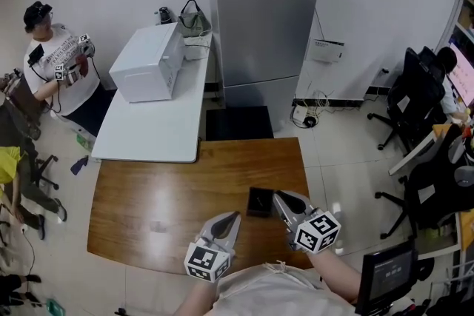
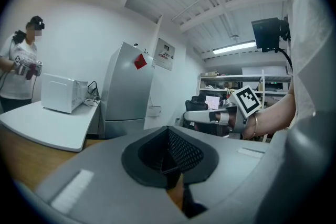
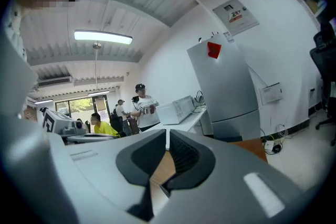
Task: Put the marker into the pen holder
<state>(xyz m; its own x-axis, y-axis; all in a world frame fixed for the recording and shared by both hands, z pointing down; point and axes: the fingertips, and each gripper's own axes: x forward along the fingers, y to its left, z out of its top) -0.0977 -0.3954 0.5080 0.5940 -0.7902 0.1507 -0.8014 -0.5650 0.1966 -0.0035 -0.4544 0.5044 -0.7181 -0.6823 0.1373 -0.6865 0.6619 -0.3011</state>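
Where the wooden table (image 1: 170,196) nears its right front edge, black pen holder (image 1: 259,201) standing, inside too dark to show the marker, right gripper (image 1: 278,197) just beside it, jaws closed and empty, left gripper (image 1: 235,217) nearer the person, jaws likewise pressed together on nothing.

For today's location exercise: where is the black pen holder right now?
In the head view, the black pen holder stands on the wooden table's near right part, just left of the right gripper's tips and ahead of the left gripper.
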